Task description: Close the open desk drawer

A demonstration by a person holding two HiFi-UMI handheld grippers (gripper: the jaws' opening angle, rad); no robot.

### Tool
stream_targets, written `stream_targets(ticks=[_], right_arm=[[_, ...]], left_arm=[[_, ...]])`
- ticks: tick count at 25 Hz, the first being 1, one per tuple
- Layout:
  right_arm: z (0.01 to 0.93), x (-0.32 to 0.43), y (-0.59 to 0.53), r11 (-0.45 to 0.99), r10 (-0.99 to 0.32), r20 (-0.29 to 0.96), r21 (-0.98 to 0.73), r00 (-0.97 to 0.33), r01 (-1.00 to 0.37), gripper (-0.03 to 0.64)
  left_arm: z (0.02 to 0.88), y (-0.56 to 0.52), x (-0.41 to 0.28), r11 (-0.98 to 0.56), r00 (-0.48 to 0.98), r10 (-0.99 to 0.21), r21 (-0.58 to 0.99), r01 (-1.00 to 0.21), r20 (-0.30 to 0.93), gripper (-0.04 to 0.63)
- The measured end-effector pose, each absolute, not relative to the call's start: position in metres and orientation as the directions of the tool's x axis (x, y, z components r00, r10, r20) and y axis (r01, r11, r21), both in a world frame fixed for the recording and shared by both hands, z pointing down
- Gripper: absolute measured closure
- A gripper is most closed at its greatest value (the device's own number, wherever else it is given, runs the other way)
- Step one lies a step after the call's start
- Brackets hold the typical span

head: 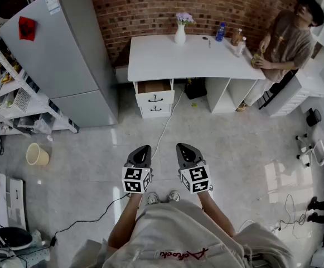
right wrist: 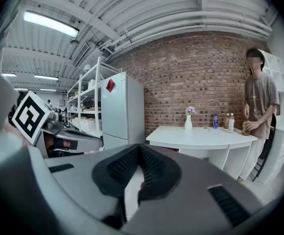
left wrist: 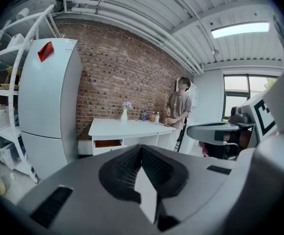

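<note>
The white desk [head: 195,57] stands against the brick wall, well ahead of me. Its top left drawer [head: 154,86] is pulled out, showing a brown inside; the drawer [left wrist: 107,143] also shows in the left gripper view. Two shut drawers sit below it. My left gripper [head: 142,149] and right gripper [head: 184,148] hover side by side over the floor, far short of the desk. Both point toward it and are shut with nothing between the jaws. The left gripper [left wrist: 142,149] and right gripper [right wrist: 140,149] show their dark pads pressed together.
A grey fridge [head: 67,49] stands left of the desk, with a white shelf rack [head: 11,94] beyond it. A person [head: 287,43] stands at the desk's right end. A vase [head: 180,33] and bottles [head: 221,32] sit on top. A cable [head: 162,130] and a yellow bucket [head: 37,154] lie on the floor.
</note>
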State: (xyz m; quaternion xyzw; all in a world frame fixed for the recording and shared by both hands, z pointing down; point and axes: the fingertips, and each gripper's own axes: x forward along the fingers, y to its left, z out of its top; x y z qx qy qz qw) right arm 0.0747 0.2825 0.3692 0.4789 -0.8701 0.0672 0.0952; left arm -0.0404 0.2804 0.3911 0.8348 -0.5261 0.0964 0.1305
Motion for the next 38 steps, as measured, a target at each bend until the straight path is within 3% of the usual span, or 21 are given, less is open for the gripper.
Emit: stream_targets(ticks=[27,38], right_arm=[[0.380,0.138,0.255,0.528,-0.823,0.213,-0.057,-0.527,-0.847,0.598],[0.392,0.135,0.240,0.557,-0.798,0.230,-0.070,-0.556,-0.828,0.598]], left_arm=[[0.392,0.262,0.001,-0.400,0.403,-0.866,0.074,-0.913,0.297,0.582],[0.408,0.256,-0.015,-0.336,0.349,-0.882,0.096,-0.937,0.317,0.583]])
